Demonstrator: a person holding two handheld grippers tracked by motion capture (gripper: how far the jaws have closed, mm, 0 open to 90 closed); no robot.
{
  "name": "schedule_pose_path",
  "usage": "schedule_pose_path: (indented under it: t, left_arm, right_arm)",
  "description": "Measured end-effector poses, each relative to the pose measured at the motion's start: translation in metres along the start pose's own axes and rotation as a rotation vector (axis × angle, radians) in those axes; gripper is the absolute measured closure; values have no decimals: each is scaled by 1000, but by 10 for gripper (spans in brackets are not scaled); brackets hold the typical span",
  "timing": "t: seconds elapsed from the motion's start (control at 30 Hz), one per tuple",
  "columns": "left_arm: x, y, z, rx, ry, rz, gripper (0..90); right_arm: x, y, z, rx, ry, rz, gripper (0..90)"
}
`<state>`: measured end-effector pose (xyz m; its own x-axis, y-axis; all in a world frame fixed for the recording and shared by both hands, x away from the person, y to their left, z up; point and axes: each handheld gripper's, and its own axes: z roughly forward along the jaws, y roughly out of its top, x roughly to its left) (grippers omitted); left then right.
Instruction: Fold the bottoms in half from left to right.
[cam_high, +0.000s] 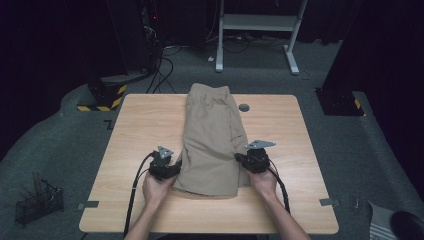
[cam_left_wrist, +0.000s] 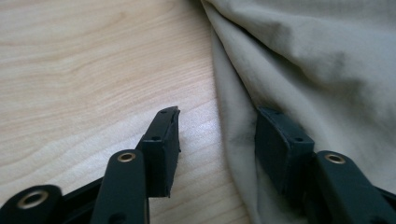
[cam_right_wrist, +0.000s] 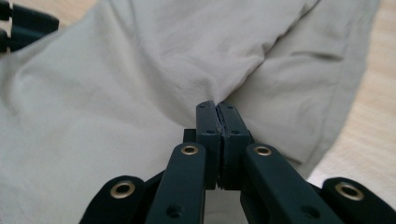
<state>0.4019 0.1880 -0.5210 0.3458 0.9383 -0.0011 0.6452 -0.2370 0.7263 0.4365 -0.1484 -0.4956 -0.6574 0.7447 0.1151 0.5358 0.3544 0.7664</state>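
A pair of khaki shorts lies folded lengthwise down the middle of the wooden table. My left gripper sits at the shorts' left edge near the hem. In the left gripper view it stands open, one finger on bare wood and the other on the cloth, with the fabric's edge between them. My right gripper is at the shorts' right edge. In the right gripper view it is shut on a pinched fold of the khaki fabric.
A grey round grommet is set in the table beyond the shorts' right side. On the floor are a wire basket at the left, a yellow-and-black striped base, cables, and a white desk frame behind.
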Motion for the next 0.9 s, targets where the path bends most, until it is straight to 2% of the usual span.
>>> schedule_pose_path:
  t: [0.1, 0.2, 0.23, 0.33, 0.47, 0.5, 0.53, 0.57, 0.63, 0.77, 0.83, 0.9]
  left_arm:
    - [0, -1, -1, -2, 8, 11, 527]
    - [3, -3, -3, -2, 10, 3, 541]
    - [4, -4, -3, -10, 10, -15, 542]
    - [6, -5, -4, -10, 13, -10, 549]
    - [7, -4, -4, -1, 10, -16, 545]
    - [7, -3, -4, 8, 11, -18, 543]
    - [7, -2, -4, 16, 7, -31, 532]
    - [8, -1, -4, 17, -16, -41, 493]
    - [8, 0, -6, -19, -60, -69, 437]
    - [3, 8, -8, -73, -117, -88, 398]
    - [1, 12, -3, -64, -133, -95, 406]
    - [-2, 15, 2, -44, -139, -74, 458]
  right_arm:
    - [-2, 5, -9, -35, -12, -1, 888]
    - [-4, 10, -15, -52, -28, -14, 891]
    - [-5, 11, -15, -49, -45, -20, 891]
    - [-14, 10, -14, -39, -57, 15, 892]
    - [-24, 4, -5, 19, -97, 23, 892]
    - [-28, 2, -2, 27, -101, 36, 879]
    - [-31, 0, 0, 32, -101, 57, 823]
    - [-32, -2, 0, 28, -95, 76, 781]
    - [-29, -4, -5, 1, -67, 79, 725]
    - [-21, -8, -14, -12, -28, 84, 659]
    - [-20, -11, -11, 8, -22, 87, 682]
    - [-20, -14, -4, 30, -22, 80, 780]
